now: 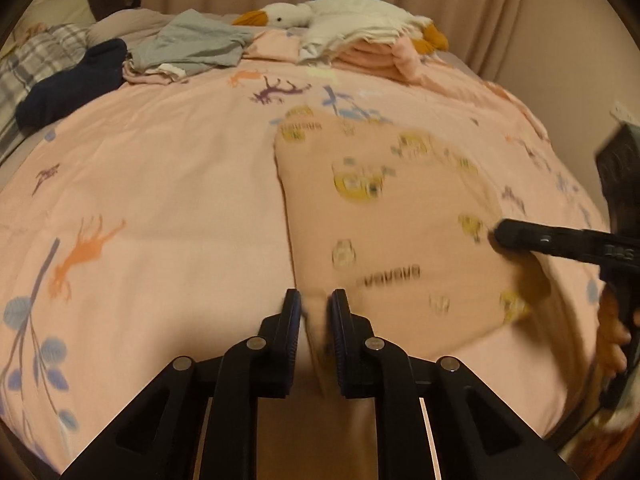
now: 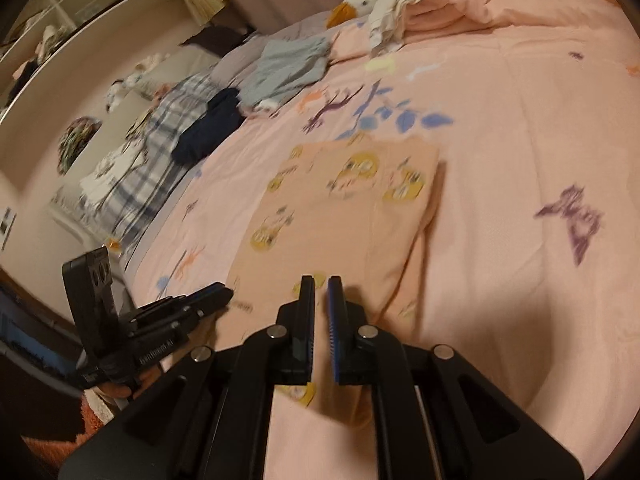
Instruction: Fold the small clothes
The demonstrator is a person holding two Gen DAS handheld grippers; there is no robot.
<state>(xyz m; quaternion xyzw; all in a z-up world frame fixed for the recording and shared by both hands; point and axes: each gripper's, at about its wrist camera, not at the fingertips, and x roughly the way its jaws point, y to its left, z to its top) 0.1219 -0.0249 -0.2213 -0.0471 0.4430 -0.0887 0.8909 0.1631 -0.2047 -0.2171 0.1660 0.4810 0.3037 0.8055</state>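
While the left gripper (image 1: 315,304) pinches a ridge of the peach garment (image 1: 400,208) between nearly closed jaws at its near edge, the right gripper (image 2: 321,292) sits at the garment's near right side with jaws almost together; whether cloth is caught between them cannot be told, since the gap looks dark and blur hides the edge. In the left view the right tool's tip (image 1: 500,236) touches or hovers just over the garment's right part. The garment lies on the pink bedspread (image 1: 160,184), printed with yellow cartoon figures, and already shows a straight left edge and a squared far corner, so it looks partly folded into a rectangle. Judged from the lifted near edge, a further fold, near end toward far end, seems in progress or about to begin; not finished for this piece. Farther back, a navy item (image 1: 72,84) and a grey garment (image 1: 192,44) lie loose and rumpled at the far left, apparently still to do. Near them, at the far right, a stack of pink and white folded cloth (image 1: 368,56) sits under a plush goose (image 1: 320,16), which suggests some pieces are done. Overall estimate: mid-task, one piece in hand, at least two left.
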